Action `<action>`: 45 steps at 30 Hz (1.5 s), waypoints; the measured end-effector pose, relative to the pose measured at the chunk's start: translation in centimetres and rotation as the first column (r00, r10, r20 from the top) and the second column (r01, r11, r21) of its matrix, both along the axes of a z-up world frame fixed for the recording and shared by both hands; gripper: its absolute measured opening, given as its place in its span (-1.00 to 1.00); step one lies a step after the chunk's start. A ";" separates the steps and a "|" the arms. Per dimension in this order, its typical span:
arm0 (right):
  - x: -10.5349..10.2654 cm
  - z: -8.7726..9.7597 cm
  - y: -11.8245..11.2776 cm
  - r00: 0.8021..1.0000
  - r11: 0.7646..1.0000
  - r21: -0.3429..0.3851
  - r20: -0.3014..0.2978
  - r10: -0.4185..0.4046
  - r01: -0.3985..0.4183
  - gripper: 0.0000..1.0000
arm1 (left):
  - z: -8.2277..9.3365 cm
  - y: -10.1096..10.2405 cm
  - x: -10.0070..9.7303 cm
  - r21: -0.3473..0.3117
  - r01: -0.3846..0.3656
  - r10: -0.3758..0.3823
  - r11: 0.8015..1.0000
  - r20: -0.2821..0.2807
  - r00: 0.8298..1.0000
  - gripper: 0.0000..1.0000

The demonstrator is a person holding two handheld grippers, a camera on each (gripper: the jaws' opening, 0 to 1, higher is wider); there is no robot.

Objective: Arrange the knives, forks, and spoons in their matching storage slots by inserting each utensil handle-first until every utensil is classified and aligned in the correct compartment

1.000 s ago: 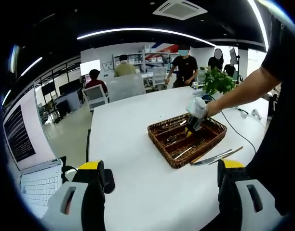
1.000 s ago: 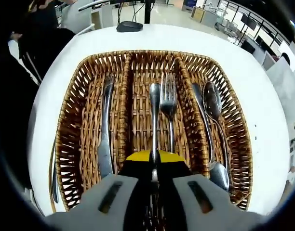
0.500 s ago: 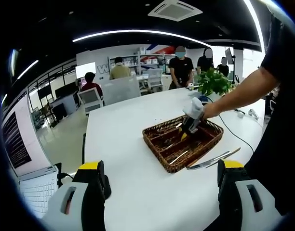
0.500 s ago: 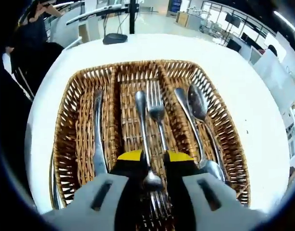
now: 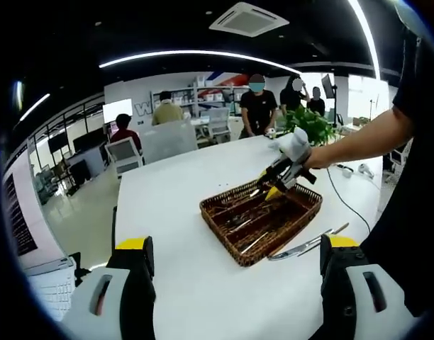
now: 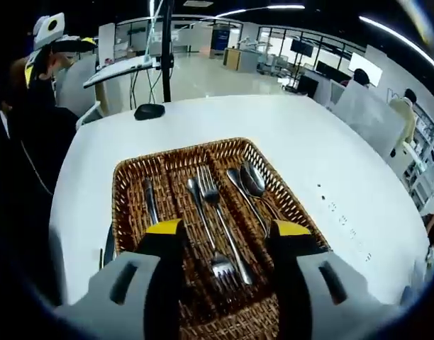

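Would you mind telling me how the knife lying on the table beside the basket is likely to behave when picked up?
The knife looks like polished metal, so probably stiff and slippery. It lies flat on the smooth table, so it may slide rather than lift.

1. Right tongs (image 6: pixel 224 234): jaws spread wide, holding nothing, positioned above the near end of the wicker tray (image 6: pixel 128 177).
2. Tray: rests on the white surface (image 6: pixel 323 163); three lengthwise compartments.
3. Left compartment: one knife (image 6: pixel 149 200).
4. Middle compartment: two forks (image 6: pixel 215 219), side by side.
5. Right compartment: spoons (image 6: pixel 252 180).
6. Outside the tray's left wall: another knife (image 6: pixel 108 244) on the surface.
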State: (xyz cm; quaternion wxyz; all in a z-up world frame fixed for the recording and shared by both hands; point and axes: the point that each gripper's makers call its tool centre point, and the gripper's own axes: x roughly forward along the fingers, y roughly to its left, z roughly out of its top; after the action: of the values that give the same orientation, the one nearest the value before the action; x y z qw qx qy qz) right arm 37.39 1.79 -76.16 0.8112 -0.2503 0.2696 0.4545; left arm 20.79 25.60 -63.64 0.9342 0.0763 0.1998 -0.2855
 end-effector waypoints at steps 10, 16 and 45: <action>-2.4 4.1 -3.5 0.987 0.986 0.090 0.060 -0.147 0.141 0.45 | -1.2 -1.5 0.7 0.010 0.068 -0.068 0.998 0.009 0.998 0.99; -4.3 5.5 -5.7 0.974 0.973 0.119 0.079 -0.210 0.200 0.68 | -0.8 -2.4 1.5 -0.002 0.095 -0.094 0.996 0.038 0.995 0.99; -13.0 13.0 -14.7 0.873 0.869 0.273 0.155 -0.463 0.413 1.00 | 0.1 -3.5 2.0 -0.029 0.083 -0.081 0.996 0.069 0.994 0.99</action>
State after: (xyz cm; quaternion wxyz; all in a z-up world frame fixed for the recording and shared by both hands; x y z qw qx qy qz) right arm 24.39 -12.92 -63.16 0.9412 -0.1340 0.1752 0.2559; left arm 22.80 22.13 -63.57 0.9291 0.0792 0.1599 -0.3240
